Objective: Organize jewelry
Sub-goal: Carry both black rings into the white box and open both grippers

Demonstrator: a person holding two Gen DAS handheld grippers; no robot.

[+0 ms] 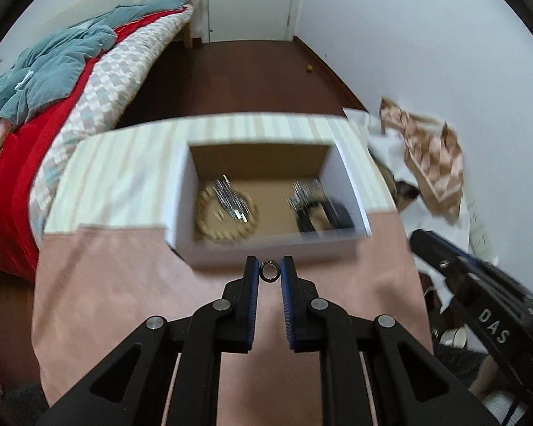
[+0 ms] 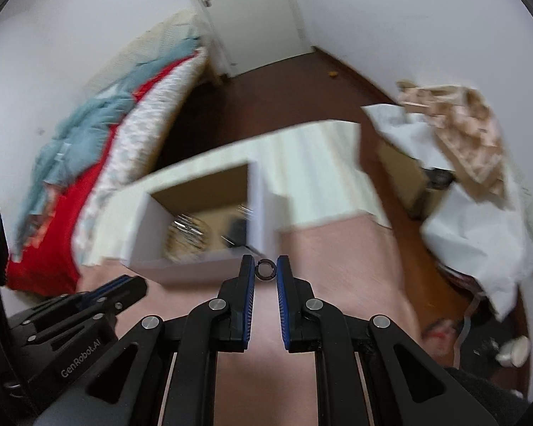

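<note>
**Two rings pinched, box just ahead**

While my left gripper (image 1: 269,272) is pinching a small dark ring (image 1: 269,272) between its fingertips, the white box (image 1: 266,245) is sitting just beyond them. My right gripper (image 2: 265,269) is likewise clamping another ring (image 2: 265,269), box (image 2: 195,262) ahead-left.

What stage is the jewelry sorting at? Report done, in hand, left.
Done: a beaded bracelet and dark bands lie in the white box. In hand: left gripper and right gripper each pinch a small ring. Left: dropping both rings into the box.
</note>
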